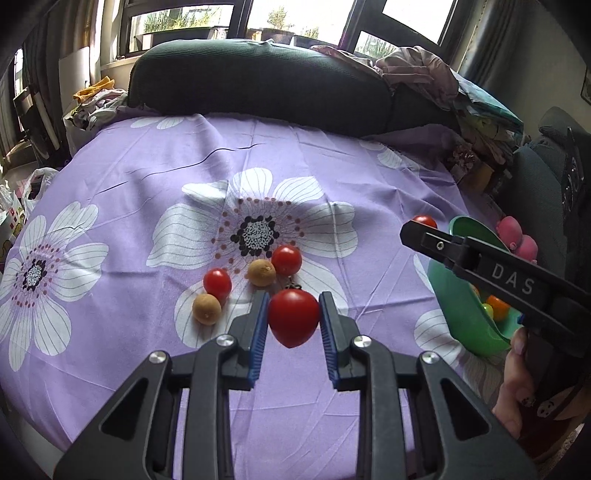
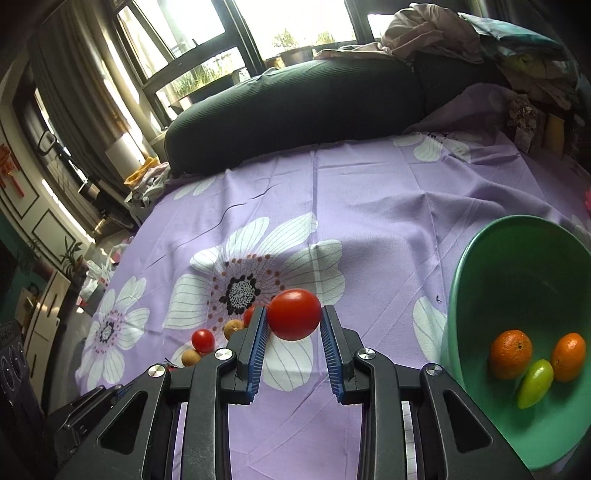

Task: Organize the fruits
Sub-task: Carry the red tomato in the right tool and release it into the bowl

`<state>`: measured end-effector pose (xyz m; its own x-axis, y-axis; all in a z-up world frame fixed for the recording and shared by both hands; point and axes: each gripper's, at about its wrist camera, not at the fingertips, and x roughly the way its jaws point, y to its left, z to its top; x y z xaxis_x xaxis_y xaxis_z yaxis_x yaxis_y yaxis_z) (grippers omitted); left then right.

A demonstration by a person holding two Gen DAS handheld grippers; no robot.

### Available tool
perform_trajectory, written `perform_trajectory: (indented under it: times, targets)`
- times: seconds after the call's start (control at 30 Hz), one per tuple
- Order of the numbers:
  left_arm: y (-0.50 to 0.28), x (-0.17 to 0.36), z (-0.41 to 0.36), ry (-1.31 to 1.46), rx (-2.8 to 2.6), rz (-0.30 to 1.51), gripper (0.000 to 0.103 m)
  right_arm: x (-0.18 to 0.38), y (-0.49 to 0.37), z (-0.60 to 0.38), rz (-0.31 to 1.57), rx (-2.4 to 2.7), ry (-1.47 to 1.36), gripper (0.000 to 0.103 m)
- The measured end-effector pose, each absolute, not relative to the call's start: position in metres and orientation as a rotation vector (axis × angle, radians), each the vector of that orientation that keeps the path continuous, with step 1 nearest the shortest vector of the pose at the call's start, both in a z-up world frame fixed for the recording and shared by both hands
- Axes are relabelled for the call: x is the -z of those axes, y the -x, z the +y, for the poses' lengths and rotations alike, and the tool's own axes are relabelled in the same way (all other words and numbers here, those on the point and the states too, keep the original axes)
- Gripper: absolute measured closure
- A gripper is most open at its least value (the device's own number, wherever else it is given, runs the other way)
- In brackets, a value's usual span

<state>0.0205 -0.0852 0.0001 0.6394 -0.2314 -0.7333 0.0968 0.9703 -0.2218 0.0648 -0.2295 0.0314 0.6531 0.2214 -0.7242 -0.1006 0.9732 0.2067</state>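
My left gripper point(image 1: 293, 314) is shut on a red tomato point(image 1: 293, 318), held above the purple flowered cloth point(image 1: 147, 184). My right gripper point(image 2: 293, 319) is shut on another red tomato point(image 2: 294, 314), also clear of the cloth. Its black body point(image 1: 513, 280) reaches in from the right of the left wrist view, the tomato point(image 1: 424, 220) at its tip. Two red tomatoes point(image 1: 286, 259) point(image 1: 217, 281) and two brown round fruits point(image 1: 261, 272) point(image 1: 207, 308) lie on the cloth ahead. A green bowl point(image 2: 476, 258) on the right holds two oranges point(image 2: 511, 353) point(image 2: 569, 356) and a green fruit point(image 2: 535, 383).
A dark cushion point(image 1: 258, 81) lies along the far edge of the cloth. Piled clothes point(image 2: 436, 29) and clutter sit at the back right. A pink object point(image 1: 517, 236) lies beyond the bowl. A hand point(image 1: 515, 380) grips the right tool. Windows stand behind.
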Motion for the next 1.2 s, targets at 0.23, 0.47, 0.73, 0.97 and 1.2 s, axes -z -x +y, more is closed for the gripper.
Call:
perform_trajectory:
  times: [0.23,0.47,0.73,0.97,1.2]
  targets:
    - [-0.026,-0.025,-0.119,0.166,0.255,0.799,0.076,-0.058,-0.049,-0.27,0.748,-0.114,-0.207,0.072]
    - [-0.031,-0.041,-0.165,0.157,0.342,0.773,0.076,-0.073,-0.035,-0.316,0.694,-0.016,-0.271,0.072]
    - [-0.039,-0.043,-0.214,0.127,0.429,0.789,0.076,-0.08,-0.019,-0.36,0.658,0.07,-0.316,0.072]
    - [-0.042,-0.031,-0.25,0.105,0.505,0.834,0.076,-0.078,-0.01,-0.393,0.656,0.143,-0.341,0.072]
    - [-0.045,-0.016,-0.274,0.082,0.545,0.878,0.076,-0.064,-0.012,-0.409,0.719,0.183,-0.323,0.072]
